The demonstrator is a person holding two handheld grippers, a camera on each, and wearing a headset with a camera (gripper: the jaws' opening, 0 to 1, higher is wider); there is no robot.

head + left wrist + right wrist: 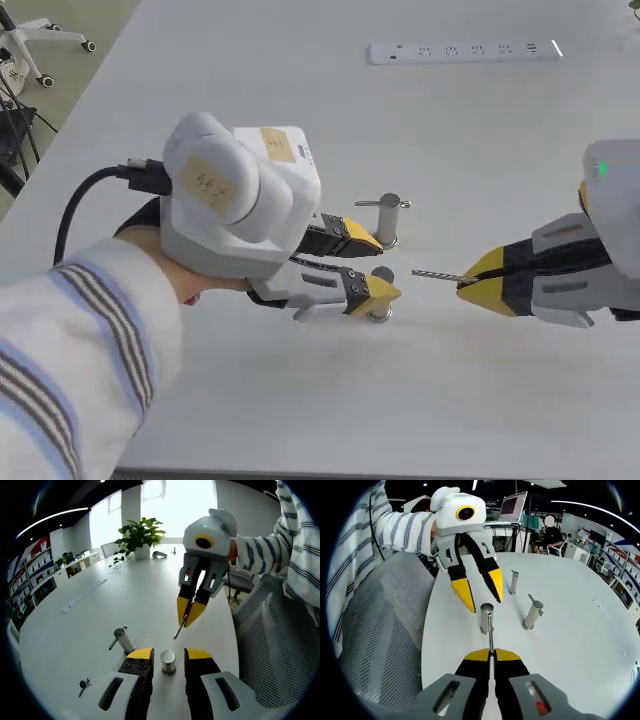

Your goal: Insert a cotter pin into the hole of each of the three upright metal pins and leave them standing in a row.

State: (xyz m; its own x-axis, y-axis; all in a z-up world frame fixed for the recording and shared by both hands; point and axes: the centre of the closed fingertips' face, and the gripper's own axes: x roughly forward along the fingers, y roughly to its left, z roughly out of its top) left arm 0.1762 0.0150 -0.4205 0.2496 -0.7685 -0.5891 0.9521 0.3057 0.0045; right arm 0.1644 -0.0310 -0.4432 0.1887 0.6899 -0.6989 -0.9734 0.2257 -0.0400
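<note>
The held cotter pin (440, 274) (179, 629) (490, 632) lies level above the table (300, 400), clamped by its tail end in the right gripper (470, 283) (190, 615) (491, 654), whose yellow-tipped jaws are closed on it. Its free end points at the near metal pin (378, 313) (168, 662) (486, 620) and comes close to that pin's upper part; whether it touches cannot be told.

The near metal pin stands upright about midway across the table, nearer the front edge than the back. The left gripper (375, 265) (170, 653) (482, 597) is open. In the left gripper view its two jaw tips sit one on each side of this pin with a gap on both sides, and it grips nothing.

Just behind, toward the back edge, stands the fitted metal pin (388, 225) (123, 641) (532, 616), with the fitted cotter pin (375, 203) (536, 601) through its top and sticking out to one side. In the right gripper view the far metal pin (514, 582) stands upright beyond these two, beside the left gripper's jaws.

A hand (190, 285) in a striped sleeve (70, 350) holds the left gripper. A small dark piece (83, 684), too small to make out, lies on the table near the fitted metal pin. A white power strip (465, 50) lies along the back edge.
</note>
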